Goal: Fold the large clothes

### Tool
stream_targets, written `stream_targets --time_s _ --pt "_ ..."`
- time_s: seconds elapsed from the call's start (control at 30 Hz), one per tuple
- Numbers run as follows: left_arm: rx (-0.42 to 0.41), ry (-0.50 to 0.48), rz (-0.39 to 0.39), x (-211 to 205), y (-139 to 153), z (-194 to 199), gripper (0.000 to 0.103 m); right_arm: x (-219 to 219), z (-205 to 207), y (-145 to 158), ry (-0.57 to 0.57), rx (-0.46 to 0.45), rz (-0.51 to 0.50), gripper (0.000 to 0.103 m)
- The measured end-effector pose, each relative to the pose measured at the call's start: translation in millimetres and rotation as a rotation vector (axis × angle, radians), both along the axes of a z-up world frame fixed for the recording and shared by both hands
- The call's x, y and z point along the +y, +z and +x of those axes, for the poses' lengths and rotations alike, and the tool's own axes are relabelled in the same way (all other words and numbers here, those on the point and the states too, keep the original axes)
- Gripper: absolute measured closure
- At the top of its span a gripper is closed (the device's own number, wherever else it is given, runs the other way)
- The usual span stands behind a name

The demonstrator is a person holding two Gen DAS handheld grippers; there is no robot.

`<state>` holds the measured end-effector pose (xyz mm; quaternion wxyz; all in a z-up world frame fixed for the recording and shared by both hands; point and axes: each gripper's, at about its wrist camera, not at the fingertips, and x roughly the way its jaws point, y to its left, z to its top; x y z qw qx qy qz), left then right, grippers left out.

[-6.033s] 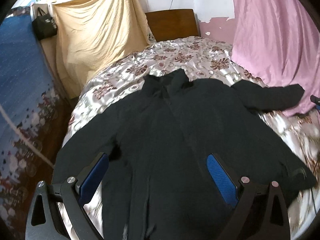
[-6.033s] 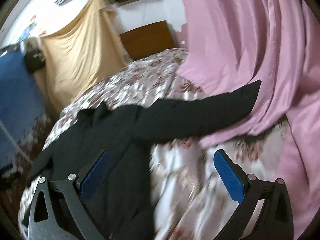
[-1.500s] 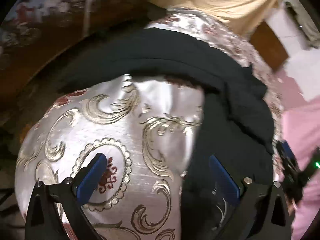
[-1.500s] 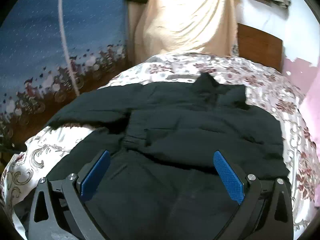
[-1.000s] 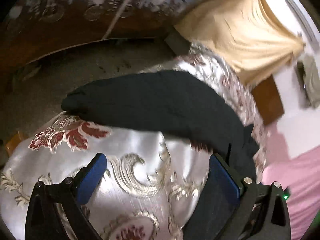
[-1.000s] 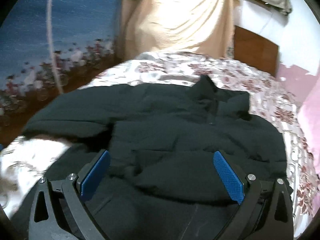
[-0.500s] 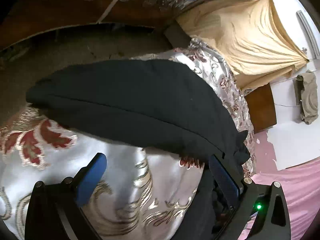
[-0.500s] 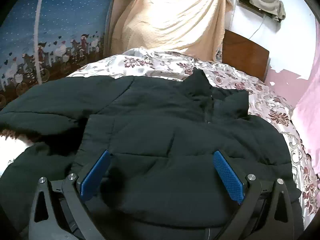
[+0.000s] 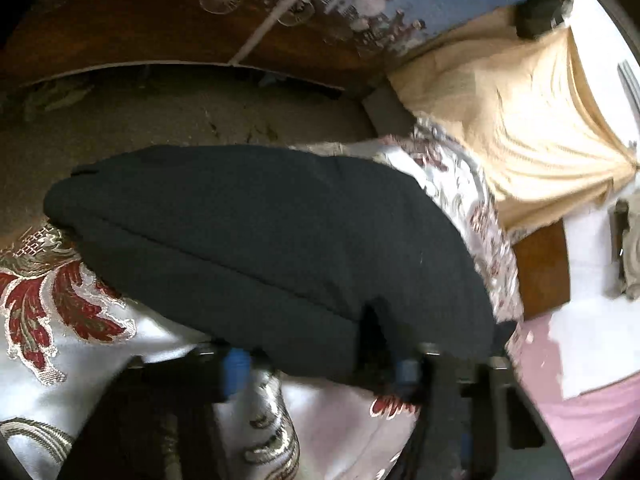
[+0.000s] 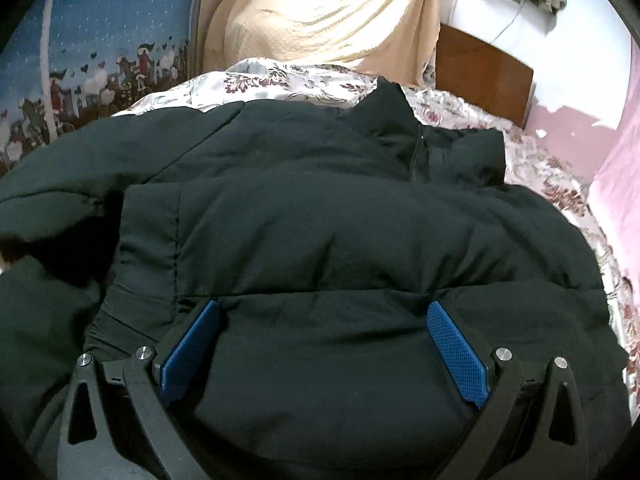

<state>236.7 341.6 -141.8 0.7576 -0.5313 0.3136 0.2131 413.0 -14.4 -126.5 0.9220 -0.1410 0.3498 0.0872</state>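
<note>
Left tool [image 9: 320, 368] was wide a moment ago; now its jaws are closing on the sleeve [image 9: 256, 240] of the black coat [image 10: 340, 240] on the bed [image 9: 60, 340]. Sleeve folding can start. Right tool [image 10: 320, 344] hangs spread over the coat, holding nothing.

The left tongs [image 9: 320, 364] enter the left wrist view from 6 o'clock and point obliquely downward. The jaws are closing, and both black fingers are motion-blurred. Their blue pads [image 9: 234, 370] stand close together, with the lower edge of the black jacket sleeve [image 9: 260, 240] between them; whether the pads already press on the fabric cannot be determined.

The right tongs [image 10: 324, 344] also enter from 6 o'clock, angled downward. The jaws stand wide apart, with the blue pads [image 10: 456, 354] at roughly 7 and 5 o'clock. The fingers rest low against the jacket body [image 10: 320, 240], which bulges between them ungripped.
</note>
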Motion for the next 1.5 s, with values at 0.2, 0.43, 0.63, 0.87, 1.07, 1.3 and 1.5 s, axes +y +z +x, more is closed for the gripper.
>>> stream_targets --time_s 0.2,0.43,0.63,0.87,1.07,1.3,1.5 --pt "-0.072 0.028 -0.032 7.4 2.6 -4.1 0.094 -5.8 -1.0 2.9 0.008 0.006 0.027 0.001" --pt "-0.082 -0.047 0.218 -9.4 66.2 9.1 0.097 -13.7 -6.4 9.3 0.014 -0.016 0.088 0.001" --pt "-0.109 -0.179 0.448 -50.7 145.2 45.8 0.097 -70.4 -24.5 55.0 -0.082 -0.085 0.305 0.001" --pt "-0.225 -0.453 0.629 -169.5 217.2 99.5 0.097 -175.1 -17.3 78.5 -0.100 0.237 0.433 0.001" --pt "-0.281 -0.742 0.746 -307.7 215.7 138.8 0.097 -275.8 -59.6 96.9 -0.176 0.150 0.281 0.001" --pt "-0.181 -1.052 0.592 -411.6 127.1 168.1 0.094 -373.0 -58.6 70.7 -0.340 0.106 0.484 0.001" --pt "-0.154 -1.097 0.290 -405.8 53.9 164.4 0.067 -379.4 -38.6 50.8 -0.337 0.095 0.618 0.001"
